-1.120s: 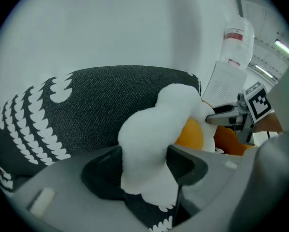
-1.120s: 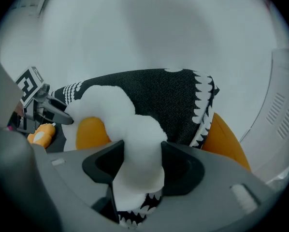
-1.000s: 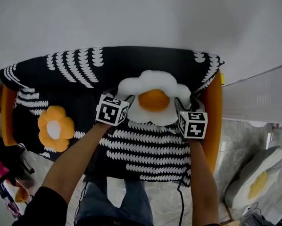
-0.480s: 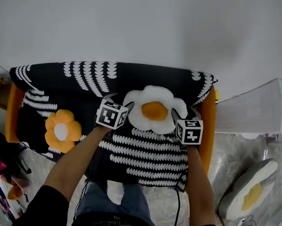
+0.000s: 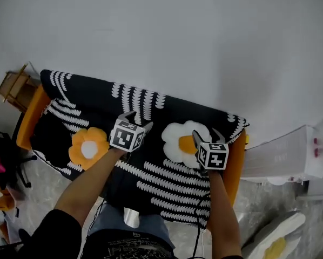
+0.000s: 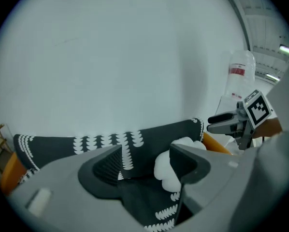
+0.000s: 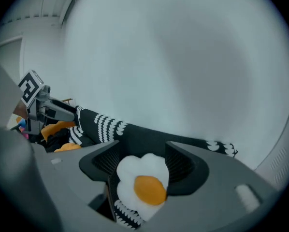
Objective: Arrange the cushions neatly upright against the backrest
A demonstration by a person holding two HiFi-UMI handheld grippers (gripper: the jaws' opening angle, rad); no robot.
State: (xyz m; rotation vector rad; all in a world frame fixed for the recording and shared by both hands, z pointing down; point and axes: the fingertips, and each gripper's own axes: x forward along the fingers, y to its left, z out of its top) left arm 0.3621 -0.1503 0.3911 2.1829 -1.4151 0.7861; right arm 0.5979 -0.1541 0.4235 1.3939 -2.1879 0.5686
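Note:
A white flower cushion (image 5: 179,139) with an orange centre leans on the backrest of the black, white-patterned sofa (image 5: 91,99), near its right end. An orange flower cushion (image 5: 88,149) with a white centre lies on the seat at the left. My right gripper (image 5: 207,136) is open at the white cushion's right edge; in the right gripper view that cushion (image 7: 142,180) shows between the wide jaws of the gripper (image 7: 142,164). My left gripper (image 5: 139,120) is open over the seat, left of the white cushion and apart from it. From the left gripper (image 6: 147,163), the cushion (image 6: 165,167) shows beside the right jaw.
The sofa has orange arms (image 5: 234,169). A wooden rack (image 5: 15,85) stands beyond its left end and a white unit (image 5: 283,155) beyond its right. Another white and yellow cushion (image 5: 272,243) lies on the floor at bottom right. A plain wall rises behind the backrest.
The left gripper has drawn away to the left from the white cushion, which it flanked before. The right gripper stays at the cushion's right side. The head view has swung.

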